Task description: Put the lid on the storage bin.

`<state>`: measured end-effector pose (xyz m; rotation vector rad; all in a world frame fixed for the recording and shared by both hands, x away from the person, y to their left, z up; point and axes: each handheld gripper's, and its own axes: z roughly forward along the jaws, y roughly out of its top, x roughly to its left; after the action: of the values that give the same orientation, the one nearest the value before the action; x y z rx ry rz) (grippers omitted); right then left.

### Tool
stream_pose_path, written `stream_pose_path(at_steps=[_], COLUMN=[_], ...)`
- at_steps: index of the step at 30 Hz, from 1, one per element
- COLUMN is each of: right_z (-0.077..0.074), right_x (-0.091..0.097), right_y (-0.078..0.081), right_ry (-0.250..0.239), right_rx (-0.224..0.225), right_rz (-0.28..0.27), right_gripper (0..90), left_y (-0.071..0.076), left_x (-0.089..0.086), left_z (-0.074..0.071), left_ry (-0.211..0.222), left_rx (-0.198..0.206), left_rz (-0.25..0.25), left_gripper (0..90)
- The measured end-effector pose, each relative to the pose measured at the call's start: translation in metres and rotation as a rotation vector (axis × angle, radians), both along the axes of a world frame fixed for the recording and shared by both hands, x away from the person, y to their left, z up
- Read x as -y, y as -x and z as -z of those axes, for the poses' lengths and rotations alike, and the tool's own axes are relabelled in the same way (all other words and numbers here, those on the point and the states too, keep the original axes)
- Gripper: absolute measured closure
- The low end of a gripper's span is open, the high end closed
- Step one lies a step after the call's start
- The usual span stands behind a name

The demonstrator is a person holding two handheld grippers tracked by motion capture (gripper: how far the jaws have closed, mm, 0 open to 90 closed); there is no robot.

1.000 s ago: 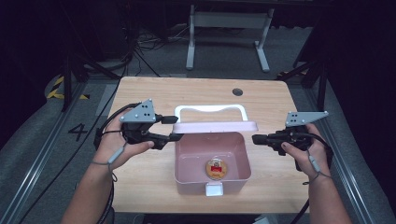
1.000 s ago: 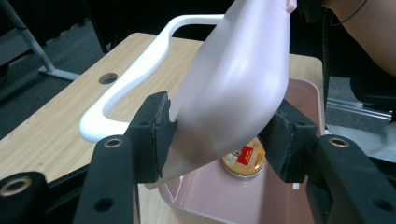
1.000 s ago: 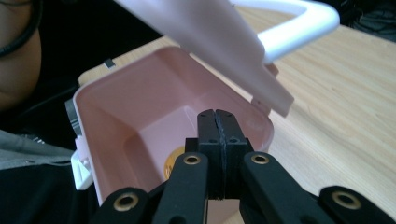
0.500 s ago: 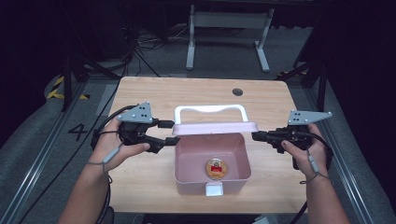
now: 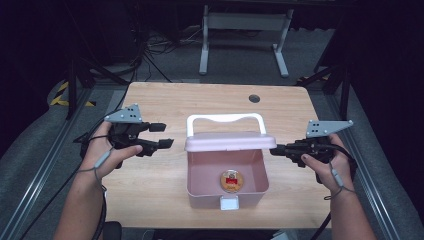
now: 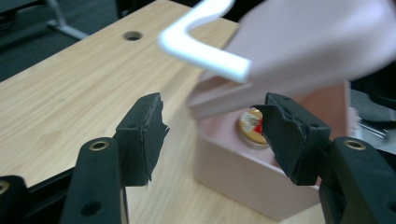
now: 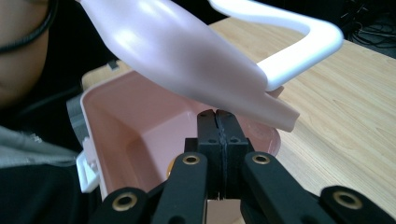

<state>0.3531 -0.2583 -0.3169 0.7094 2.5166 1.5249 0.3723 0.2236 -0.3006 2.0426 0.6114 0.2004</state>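
A pink box (image 5: pixel 200 175) stands on the table with a round gold and red tin (image 5: pixel 232 180) on its floor. Its pink lid (image 5: pixel 227 141) hangs half-raised over the opening, white handle (image 5: pixel 225 119) pointing back. My left gripper (image 5: pixel 162 135) is left of the box and apart from it; its jaws have just been opening, with nothing between them. In the left gripper view the gripper (image 6: pixel 212 112) frames the box (image 6: pixel 233 172) and the tin (image 6: pixel 250 126). My right gripper (image 5: pixel 274 149) is shut, its tip at the lid's right end. The shut right gripper (image 7: pixel 217 116) sits just under the lid (image 7: pixel 187 60).
The wooden table (image 5: pixel 165 100) has a round cable hole (image 5: pixel 254 98) at the back right. A white latch (image 5: pixel 229 202) sticks out from the box's front wall. A metal stand (image 5: pixel 245 22) is on the floor behind the table.
The lid has swung from lying back behind the box to hanging half over the opening. My left gripper has drawn away to the left and its jaws have widened. The right gripper has stayed put.
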Motion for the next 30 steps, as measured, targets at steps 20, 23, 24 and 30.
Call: stream_pose_path(at_steps=[20, 23, 24, 30], right_z=[0.008, 0.01, 0.011, 0.015], right_x=[-0.01, -0.01, -0.01, -0.012], right_y=[0.006, 0.006, 0.006, 0.007], right_ry=[0.14, 0.159, 0.166, 0.204], right_rx=[-0.015, -0.018, -0.021, -0.039], right_rz=[-0.148, -0.17, -0.179, -0.216], right_gripper=[88.6, 88.6, 88.6, 88.1], left_y=[-0.036, -0.039, -0.04, -0.044], left_x=[-0.027, -0.029, -0.03, -0.034], left_z=[0.032, 0.035, 0.036, 0.042], left_ry=[-0.064, -0.076, -0.072, -0.067], left_rx=[-0.068, -0.063, -0.07, -0.077], left_rz=[-0.189, -0.211, -0.213, -0.212], left_gripper=[39.3, 39.5, 39.5, 39.3])
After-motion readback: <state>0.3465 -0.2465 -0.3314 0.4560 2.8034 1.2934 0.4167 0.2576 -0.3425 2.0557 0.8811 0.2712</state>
